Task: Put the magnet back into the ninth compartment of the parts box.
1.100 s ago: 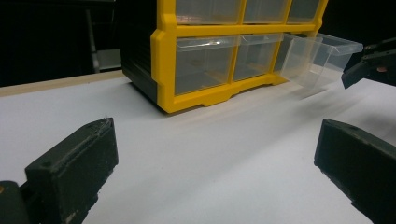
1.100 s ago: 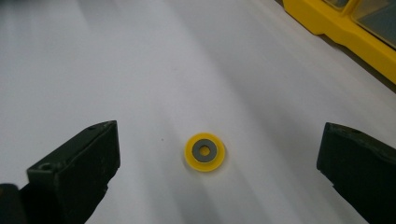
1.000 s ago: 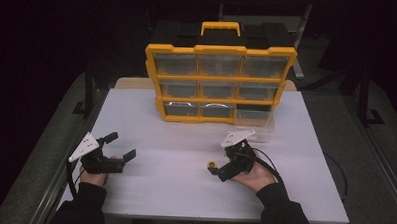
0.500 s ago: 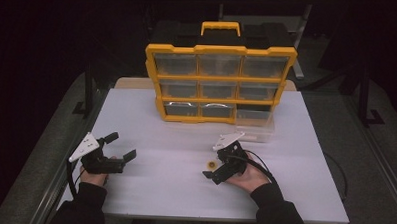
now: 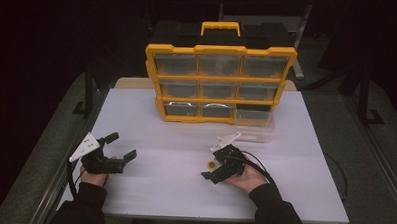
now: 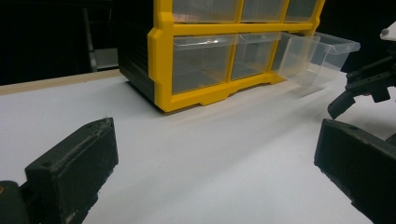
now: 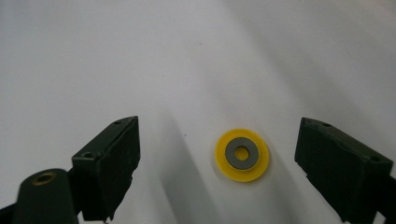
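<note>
We have brought our right tool (image 5: 212,170) down toward the table over the yellow washer (image 7: 242,154), its jaws just closing in with the washer lying untouched between them.

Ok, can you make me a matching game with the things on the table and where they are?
Things:
1. yellow ring
2. clear drawer
3. left tool
4. drawer box

Places:
A. pulled out of the bottom row
B. standing at the back of the table
C. flat between the right tool's open jaws
D. wide open with nothing in it

Pairs: 1-C, 2-A, 3-D, 4-B
</note>
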